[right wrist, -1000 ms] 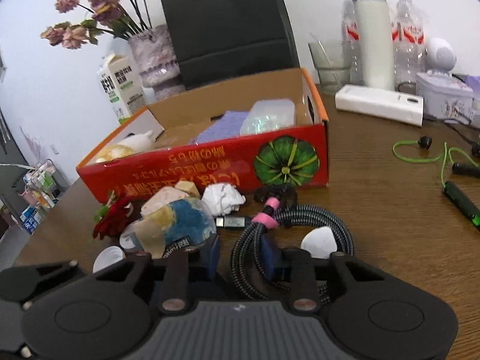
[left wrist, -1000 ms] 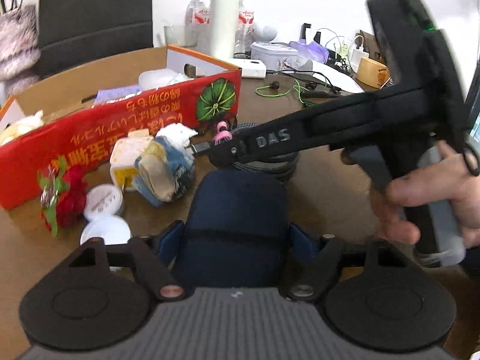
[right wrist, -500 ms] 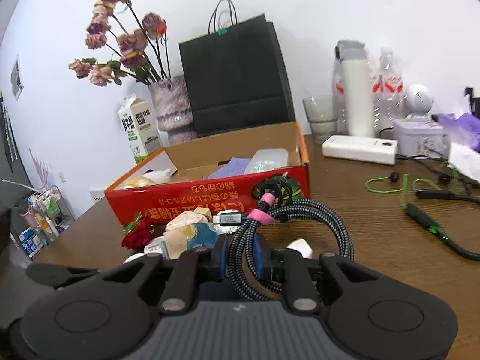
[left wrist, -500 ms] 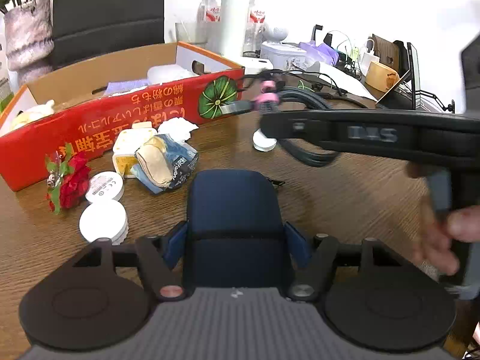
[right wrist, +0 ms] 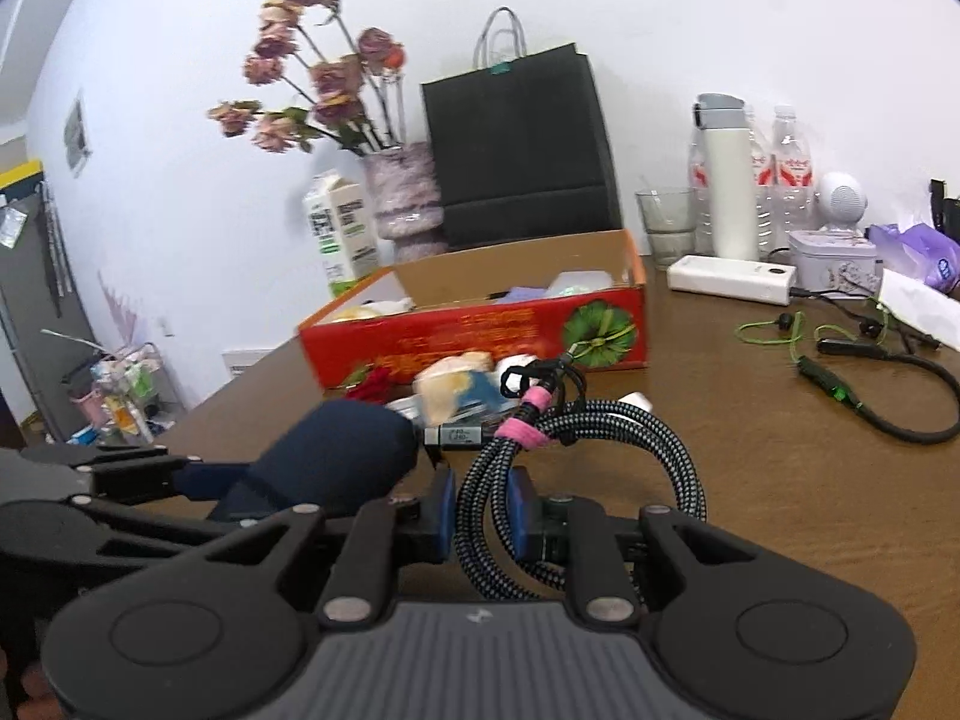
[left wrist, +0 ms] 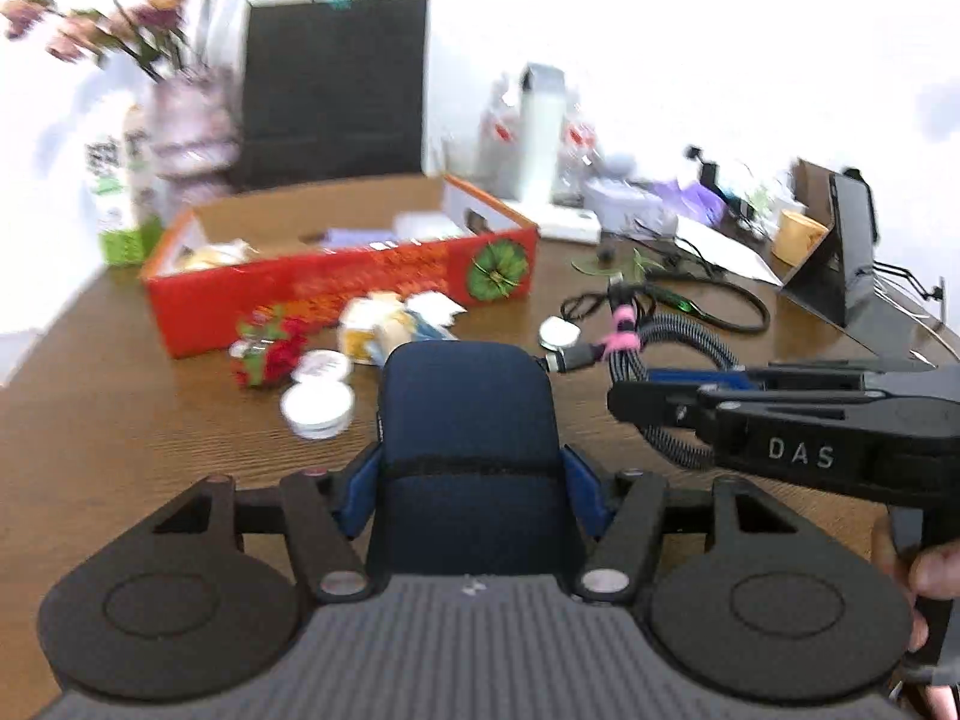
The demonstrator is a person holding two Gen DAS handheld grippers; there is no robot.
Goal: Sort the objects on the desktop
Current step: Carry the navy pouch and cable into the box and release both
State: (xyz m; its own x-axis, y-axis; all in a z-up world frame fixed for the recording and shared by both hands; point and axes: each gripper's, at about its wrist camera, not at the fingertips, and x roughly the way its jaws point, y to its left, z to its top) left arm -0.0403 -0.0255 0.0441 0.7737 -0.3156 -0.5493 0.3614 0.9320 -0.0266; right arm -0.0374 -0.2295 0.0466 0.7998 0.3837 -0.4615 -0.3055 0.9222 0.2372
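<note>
Low in both frames, each gripper is clamped on something above the desk [right wrist: 810, 510].
Right gripper [right wrist: 480, 510] fingers pinch the braided cable coil [right wrist: 600, 438]; left gripper [left wrist: 468, 480] grips a navy pouch [left wrist: 468, 420]. Only the left view shows the white round tins [left wrist: 318, 408] at centre left; the red box [right wrist: 480, 330] sits mid-frame.

Black left gripper [left wrist: 468, 483] with blue-padded jaws, grey ribbed housing.

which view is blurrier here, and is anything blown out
Left wrist view: motion blur smears the flowers and red box, and the white wall is overexposed; the navy pouch stays sharp. Right wrist view: clearer, with the braided cable crisp and fisheye bending at the edges.
</note>
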